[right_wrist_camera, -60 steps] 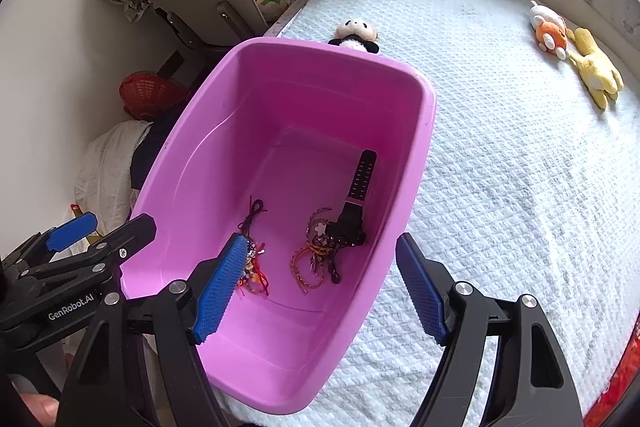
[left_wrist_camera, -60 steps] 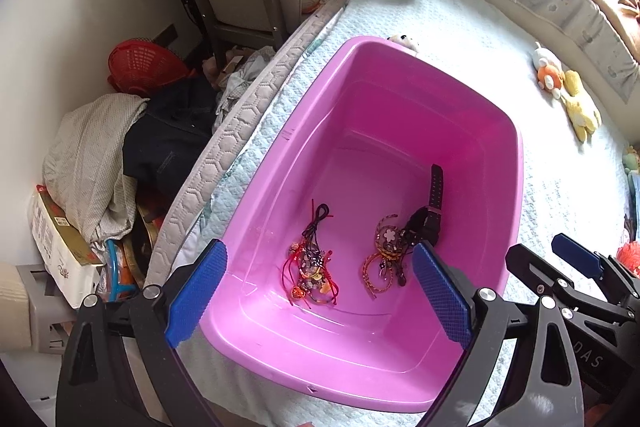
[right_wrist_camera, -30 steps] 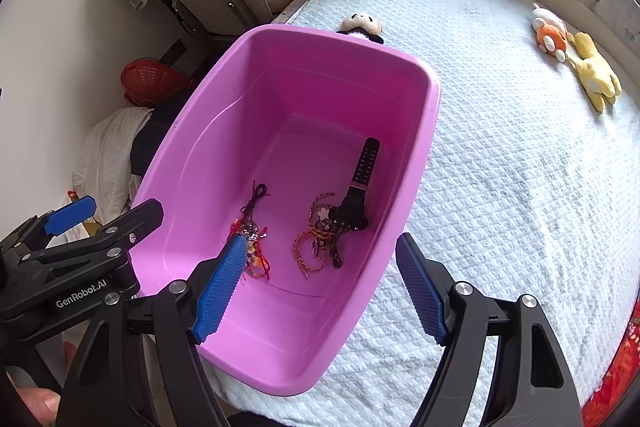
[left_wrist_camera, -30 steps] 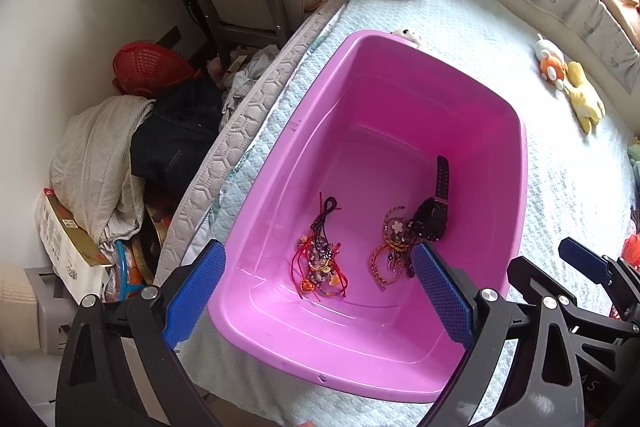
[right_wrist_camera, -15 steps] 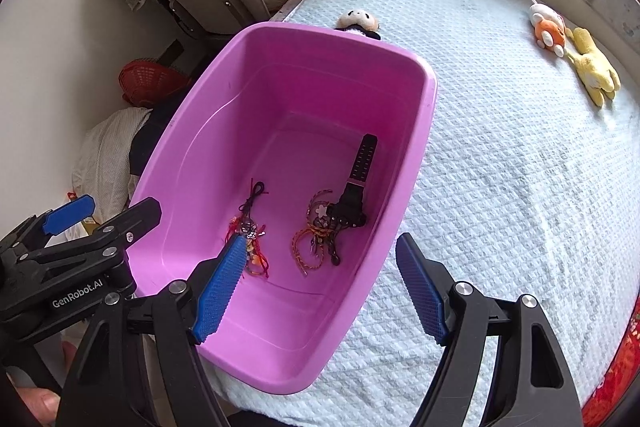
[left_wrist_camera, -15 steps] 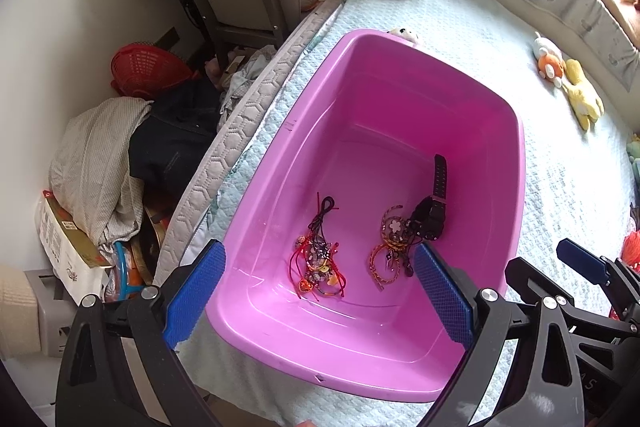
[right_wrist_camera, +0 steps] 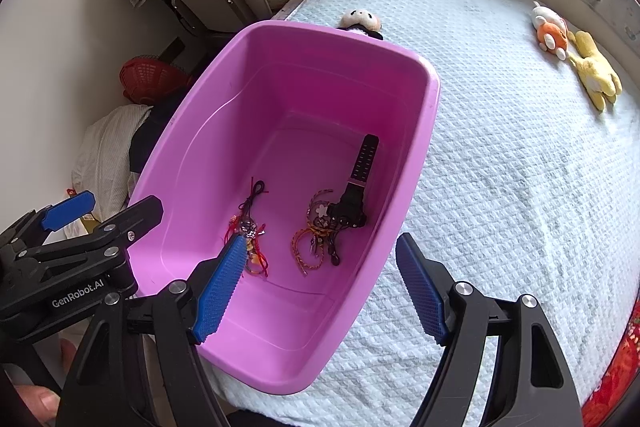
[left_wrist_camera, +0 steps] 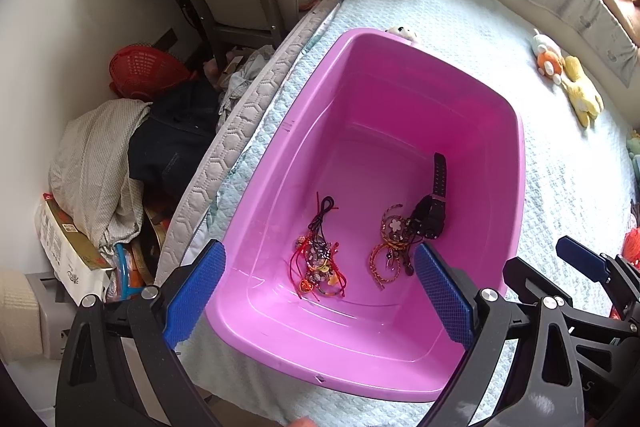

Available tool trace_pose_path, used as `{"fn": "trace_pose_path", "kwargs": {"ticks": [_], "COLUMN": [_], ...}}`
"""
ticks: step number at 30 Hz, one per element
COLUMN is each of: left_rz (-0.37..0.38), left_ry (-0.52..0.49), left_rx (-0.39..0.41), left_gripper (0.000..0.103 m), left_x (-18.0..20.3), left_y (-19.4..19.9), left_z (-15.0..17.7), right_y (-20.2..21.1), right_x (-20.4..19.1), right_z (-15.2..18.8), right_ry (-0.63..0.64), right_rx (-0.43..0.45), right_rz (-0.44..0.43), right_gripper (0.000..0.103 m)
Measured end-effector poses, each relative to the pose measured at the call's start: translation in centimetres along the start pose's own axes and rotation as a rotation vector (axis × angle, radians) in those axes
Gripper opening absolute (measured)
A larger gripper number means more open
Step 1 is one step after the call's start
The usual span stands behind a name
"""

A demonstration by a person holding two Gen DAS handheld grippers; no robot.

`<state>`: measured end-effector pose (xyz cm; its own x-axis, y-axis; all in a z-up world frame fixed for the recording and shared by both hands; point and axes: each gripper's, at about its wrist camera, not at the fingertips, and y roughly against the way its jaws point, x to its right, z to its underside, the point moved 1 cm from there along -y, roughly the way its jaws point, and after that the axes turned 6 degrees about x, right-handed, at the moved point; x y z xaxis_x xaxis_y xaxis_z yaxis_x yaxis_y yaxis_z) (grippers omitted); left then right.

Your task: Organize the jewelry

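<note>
Presently both tools hover above the pink plastic tub [left_wrist_camera: 516,163] on the bed: left gripper [left_wrist_camera: 318,287] and right gripper [right_wrist_camera: 320,281] gape wide, nothing between the pads. Low centre of the left view, on the tub floor: a red-corded charm bracelet cluster [left_wrist_camera: 318,255], and just right of it braided bracelets [left_wrist_camera: 386,247] tangled against a black watch [left_wrist_camera: 432,207]. Judgement: cords are light, limp and snag-prone, so pinch a bunched knot. The watch is stiffer and heavier; take its strap [left_wrist_camera: 439,171] edgewise.

A yellow plush toy [right_wrist_camera: 596,75] lies beside an orange one [right_wrist_camera: 550,33] on the bedspread [right_wrist_camera: 520,187].
</note>
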<state>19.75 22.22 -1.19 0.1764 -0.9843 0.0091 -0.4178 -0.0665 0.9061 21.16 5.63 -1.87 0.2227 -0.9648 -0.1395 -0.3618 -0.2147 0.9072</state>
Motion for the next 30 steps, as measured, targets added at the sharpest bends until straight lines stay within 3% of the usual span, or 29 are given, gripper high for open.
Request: {"fn": "trace_pose_path", "kwargs": {"ticks": [30], "left_rz": [-0.027], "left_ry": [-0.03], "left_rx": [0.016], "left_gripper": [0.093], "left_x": [0.23], "left_y": [-0.12], "left_z": [-0.02], "right_y": [-0.18], "right_x": [0.08], "right_z": [-0.08], "right_ry": [0.001], "right_rx": [-0.005], "right_rz": [-0.001], "right_gripper": [0.073]}}
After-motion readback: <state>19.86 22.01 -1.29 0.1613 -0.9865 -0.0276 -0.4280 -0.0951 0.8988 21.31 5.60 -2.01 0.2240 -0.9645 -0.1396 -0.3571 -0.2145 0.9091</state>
